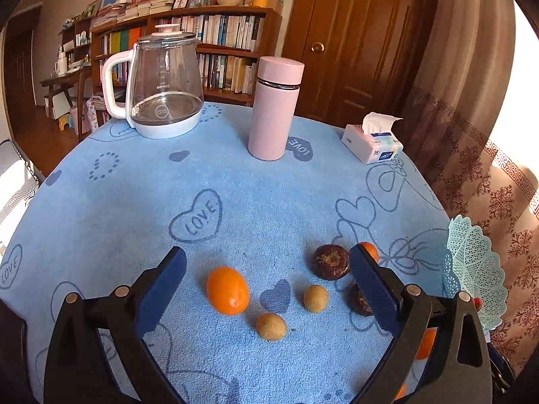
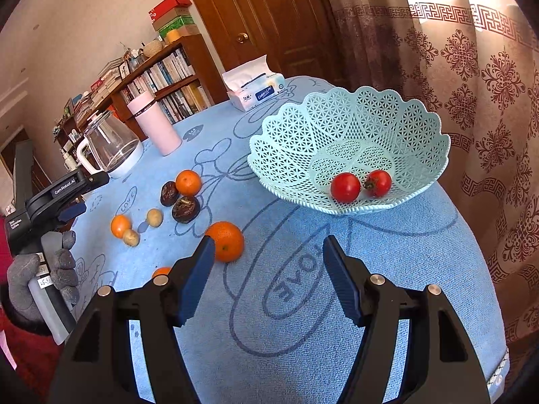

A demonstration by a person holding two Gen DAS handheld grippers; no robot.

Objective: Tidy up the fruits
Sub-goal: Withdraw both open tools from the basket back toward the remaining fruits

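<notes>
Left fingers: blue pads of the left gripper (image 1: 269,289) stand wide apart and grip nothing; they touch no fruit that I can make out.
Between left fingers: a small orange fruit, kumquat-like (image 1: 227,290), lies just inside the left pad; two tan longan-like fruits (image 1: 315,298) (image 1: 271,326) sit nearer the right pad.
At the right pad of the left gripper: a dark brown wrinkled fruit (image 1: 330,261) lies just beyond its tip, and a second dark one (image 1: 359,299) is half hidden behind it.
Right fingers: the right gripper (image 2: 269,282) is about half open and empty, with only the blue tablecloth (image 2: 303,336) between its pads.
Beside right fingers: an orange (image 2: 226,240) sits just past the left pad's tip; whether it touches is unclear.
Beyond right fingers: the pale green lattice basket (image 2: 286,134) holds two cherry tomatoes (image 2: 345,187) (image 2: 378,183).
Step in hand: judging by the layout, picking loose fruit for the basket; both grippers are between grabs.
Next move: the left gripper likely needs to centre on one fruit and close gently, since the round pieces could roll away.
Far side: glass kettle (image 1: 165,84), pink flask (image 1: 274,107) and tissue pack (image 1: 372,144) stand well beyond.
</notes>
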